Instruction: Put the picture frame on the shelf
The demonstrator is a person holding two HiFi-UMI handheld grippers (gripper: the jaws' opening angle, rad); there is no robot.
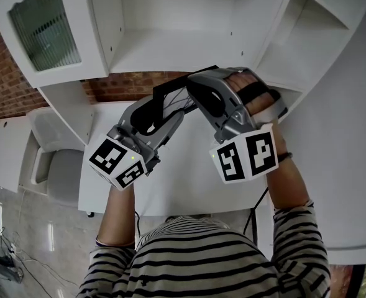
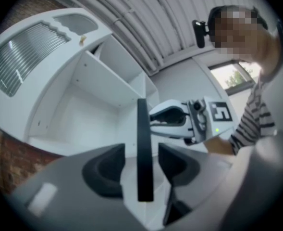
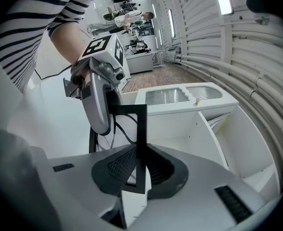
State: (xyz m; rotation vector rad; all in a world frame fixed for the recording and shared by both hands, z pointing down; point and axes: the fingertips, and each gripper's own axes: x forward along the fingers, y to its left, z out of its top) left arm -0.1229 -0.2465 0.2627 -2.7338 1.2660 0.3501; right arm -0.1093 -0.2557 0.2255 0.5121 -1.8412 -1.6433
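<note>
A thin black picture frame (image 1: 173, 79) is held up in front of the white shelf unit (image 1: 189, 58). My right gripper (image 3: 139, 167) is shut on the picture frame (image 3: 141, 129), whose upright side and top corner rise from between its ribbed pads. In the left gripper view the picture frame (image 2: 144, 148) stands edge-on between the jaws of my left gripper (image 2: 141, 170). Those jaws are open, with a gap between each pad (image 2: 105, 174) and the frame. The two grippers face each other from opposite sides of the frame, the left gripper (image 1: 170, 110) lower than the right gripper (image 1: 198, 85).
The shelf unit has an open bay (image 2: 83, 114) and a ribbed glass door (image 1: 40, 23) at the left. A brick wall (image 1: 139, 82) shows behind it. Below are a white table (image 1: 189, 191) and a grey chair (image 1: 52, 160). A black cable (image 3: 119, 129) hangs near the left gripper.
</note>
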